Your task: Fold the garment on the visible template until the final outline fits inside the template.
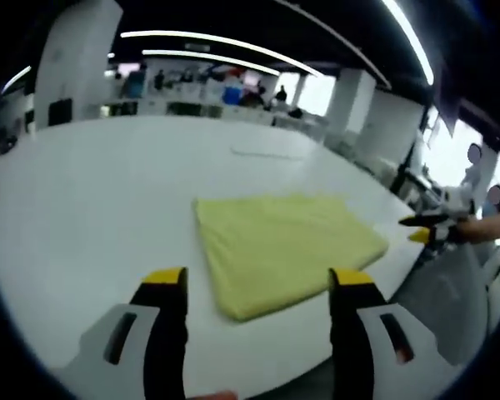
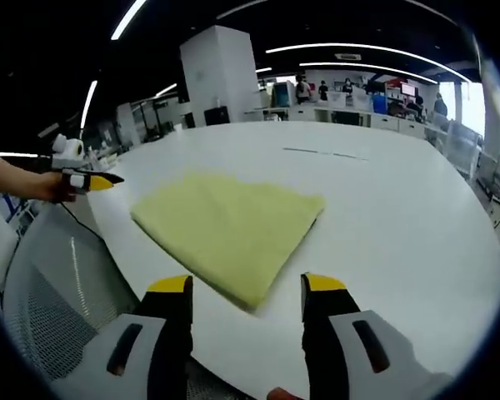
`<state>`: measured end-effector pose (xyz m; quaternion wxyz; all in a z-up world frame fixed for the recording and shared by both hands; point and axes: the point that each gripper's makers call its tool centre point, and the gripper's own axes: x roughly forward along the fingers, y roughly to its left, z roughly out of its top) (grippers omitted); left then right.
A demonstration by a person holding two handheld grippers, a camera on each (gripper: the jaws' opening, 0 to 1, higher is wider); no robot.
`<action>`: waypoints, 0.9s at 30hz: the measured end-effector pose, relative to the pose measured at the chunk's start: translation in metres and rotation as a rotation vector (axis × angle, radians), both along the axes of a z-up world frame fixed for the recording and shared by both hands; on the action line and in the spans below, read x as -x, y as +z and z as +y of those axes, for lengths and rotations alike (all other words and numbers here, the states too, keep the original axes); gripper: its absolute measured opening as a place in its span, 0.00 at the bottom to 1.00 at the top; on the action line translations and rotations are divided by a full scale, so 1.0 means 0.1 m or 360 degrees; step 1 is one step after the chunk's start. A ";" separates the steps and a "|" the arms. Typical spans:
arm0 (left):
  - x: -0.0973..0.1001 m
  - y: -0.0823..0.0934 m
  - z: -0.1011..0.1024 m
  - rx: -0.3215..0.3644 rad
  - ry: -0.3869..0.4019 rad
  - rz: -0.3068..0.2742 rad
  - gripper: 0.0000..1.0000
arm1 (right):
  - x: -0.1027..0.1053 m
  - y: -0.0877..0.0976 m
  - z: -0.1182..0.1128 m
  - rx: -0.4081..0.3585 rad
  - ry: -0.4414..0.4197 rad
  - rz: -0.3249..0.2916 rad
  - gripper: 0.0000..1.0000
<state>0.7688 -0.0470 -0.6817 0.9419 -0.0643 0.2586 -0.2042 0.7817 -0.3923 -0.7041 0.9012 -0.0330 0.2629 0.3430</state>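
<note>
At the bottom of the left gripper view, the left gripper [image 1: 258, 287] has its two yellow-tipped jaws spread wide with nothing between them, hanging just short of the near corner of the yellow garment [image 1: 287, 246]. Low in the right gripper view, the right gripper [image 2: 246, 292] is likewise wide apart and empty, its tips either side of the cloth's nearest corner.

Beyond the jaws, the garment lies flat and already folded into a compact, roughly four-sided shape at the centre of both views, on the white table [image 1: 92, 208] close to its near edge. A faint thin line on the tabletop shows above the cloth in the upper middle of the left gripper view; whether it belongs to the template I cannot tell, and no clear outline shows around the cloth itself.

Judging from this, folding looks nearly or fully finished, and the step in hand is checking fit. To do it well, I would keep both grippers clear of the cloth, compare each edge with the outline, and nudge or pinch only an overhanging corner, low and gently, so the stacked layers do not slide apart or slip over the table edge.

No containers are visible; a meshed grey chair back [image 2: 58, 283] sits at lower left of the right gripper view.
</note>
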 end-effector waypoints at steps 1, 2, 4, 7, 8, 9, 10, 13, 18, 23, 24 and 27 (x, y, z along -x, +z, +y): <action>0.01 0.01 -0.01 -0.0001 -0.0007 -0.0005 0.71 | -0.01 0.00 0.00 -0.0002 -0.0003 -0.0006 0.60; 0.02 0.02 -0.02 -0.0006 -0.0012 -0.0010 0.73 | -0.01 0.00 -0.01 -0.0004 -0.0005 -0.0011 0.61; 0.05 0.01 -0.05 -0.0024 -0.0037 -0.0008 0.76 | -0.01 0.01 -0.01 -0.0015 -0.0012 -0.0001 0.63; 0.10 -0.07 -0.07 -0.0087 -0.0083 0.0020 0.88 | 0.01 0.00 -0.01 -0.0041 -0.0045 0.0036 0.74; 0.12 -0.09 -0.07 -0.0103 -0.0095 0.0030 0.91 | 0.02 -0.02 -0.02 -0.0046 -0.0069 0.0062 0.78; 0.14 -0.10 -0.08 -0.0117 -0.0101 0.0032 0.93 | 0.02 -0.01 -0.02 -0.0045 -0.0082 0.0066 0.81; 0.15 -0.10 -0.08 -0.0123 -0.0103 0.0037 0.94 | 0.02 -0.01 -0.02 -0.0049 -0.0085 0.0063 0.82; 0.18 -0.11 -0.08 -0.0115 -0.0093 0.0059 0.97 | 0.05 0.00 -0.02 -0.0079 -0.0111 0.0087 0.85; 0.23 -0.09 -0.04 -0.0105 -0.0056 0.0050 0.96 | 0.10 0.05 -0.02 -0.0097 -0.0132 0.0079 0.86; 0.28 -0.02 -0.07 -0.0095 -0.0050 0.0019 0.95 | 0.17 0.18 0.02 -0.0139 -0.0153 0.0036 0.85; 0.29 -0.02 -0.07 -0.0092 -0.0048 0.0016 0.95 | 0.18 0.18 0.02 -0.0140 -0.0154 0.0034 0.84; 0.30 -0.02 -0.09 -0.0078 -0.0047 0.0008 0.95 | 0.22 0.18 0.03 -0.0141 -0.0160 0.0029 0.83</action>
